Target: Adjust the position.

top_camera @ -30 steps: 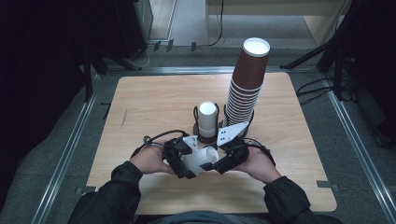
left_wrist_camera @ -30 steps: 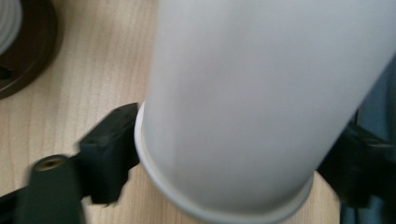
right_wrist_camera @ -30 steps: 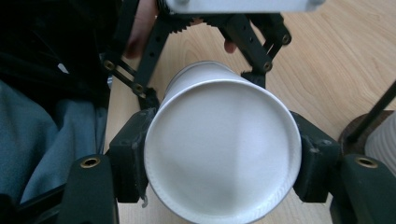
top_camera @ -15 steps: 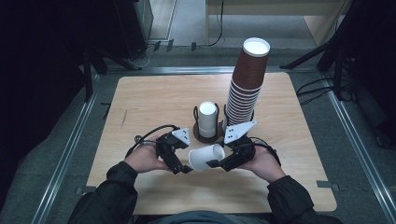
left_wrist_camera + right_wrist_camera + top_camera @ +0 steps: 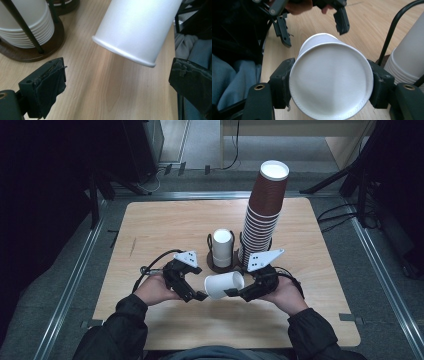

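Right hand-held gripper clamped on white paper cup, jaws either side of cup near its base end; in right gripper view cup sits betw the 2 black pads, bottom disc facing cam, both pads pressing its wall. Cup lies sideways, held off the table, rim end pointing to person's left.

Left hand-held gripper wide, nothing gripped; jaws have just been opening. In left gripper view cup rim hangs ahead of and between the 2 jaws, not touching either pad. In right gripper view left hand-held gripper shows beyond the cup, jaws spread past its rim end, apart from it.

Just behind the cup, center of table: dark round holder w/ wire uprights, short stack of white upside-down cups in it. Right of that, touching range of right hand: tall stack of brown cups, white inside showing at top, leaning slightly right. Both hands at near edge of table, dark sleeves below.
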Tool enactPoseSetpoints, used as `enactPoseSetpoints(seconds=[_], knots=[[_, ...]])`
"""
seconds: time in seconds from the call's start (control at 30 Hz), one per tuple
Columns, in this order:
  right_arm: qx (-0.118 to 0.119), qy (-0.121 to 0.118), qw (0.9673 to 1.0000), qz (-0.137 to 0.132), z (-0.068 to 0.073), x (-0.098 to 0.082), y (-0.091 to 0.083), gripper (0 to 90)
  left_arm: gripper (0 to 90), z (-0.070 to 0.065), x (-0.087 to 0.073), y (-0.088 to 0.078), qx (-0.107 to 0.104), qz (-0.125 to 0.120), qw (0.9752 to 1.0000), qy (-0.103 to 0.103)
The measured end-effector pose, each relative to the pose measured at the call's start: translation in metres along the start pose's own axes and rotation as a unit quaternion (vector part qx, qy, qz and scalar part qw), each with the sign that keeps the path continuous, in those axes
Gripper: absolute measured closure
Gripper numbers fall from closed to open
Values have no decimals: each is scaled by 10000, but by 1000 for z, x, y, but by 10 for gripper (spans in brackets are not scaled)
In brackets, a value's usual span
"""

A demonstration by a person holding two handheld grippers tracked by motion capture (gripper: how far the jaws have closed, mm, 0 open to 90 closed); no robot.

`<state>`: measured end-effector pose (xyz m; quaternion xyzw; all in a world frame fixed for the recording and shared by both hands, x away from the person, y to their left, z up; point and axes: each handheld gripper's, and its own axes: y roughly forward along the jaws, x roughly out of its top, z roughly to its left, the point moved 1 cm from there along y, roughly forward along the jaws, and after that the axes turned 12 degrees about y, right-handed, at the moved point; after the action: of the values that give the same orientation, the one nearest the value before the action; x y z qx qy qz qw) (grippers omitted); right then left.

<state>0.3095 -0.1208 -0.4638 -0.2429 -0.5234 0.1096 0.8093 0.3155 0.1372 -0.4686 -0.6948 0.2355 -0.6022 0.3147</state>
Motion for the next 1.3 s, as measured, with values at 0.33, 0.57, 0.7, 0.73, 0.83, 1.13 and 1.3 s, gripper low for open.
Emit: enactPoseSetpoints(seconds=[0.33, 0.57, 0.7, 0.73, 0.83, 1.13, 1.3], knots=[[336, 136, 9985, -414, 4, 4, -4, 332, 13, -4, 5, 5, -232, -340, 9991, 34], [489, 166, 9971, -562, 6, 7, -3, 332, 55, -6, 8, 7, -338, -473, 9983, 79], [681, 260, 9946, -737, 8, 9, -2, 332, 62, -7, 10, 10, -419, -496, 9978, 91], [709, 265, 9943, -756, 8, 9, -1, 332, 67, -8, 10, 10, -435, -499, 9977, 107], [741, 266, 9940, -754, 8, 9, 1, 332, 104, -9, 11, 9, -470, -579, 9971, 168], [760, 281, 9942, -713, 9, 9, 2, 341, 243, -10, 12, 7, -637, -538, 9962, 235], [804, 280, 9942, -660, 8, 8, 3, 323, 246, -10, 12, 5, -613, -525, 9963, 291]])
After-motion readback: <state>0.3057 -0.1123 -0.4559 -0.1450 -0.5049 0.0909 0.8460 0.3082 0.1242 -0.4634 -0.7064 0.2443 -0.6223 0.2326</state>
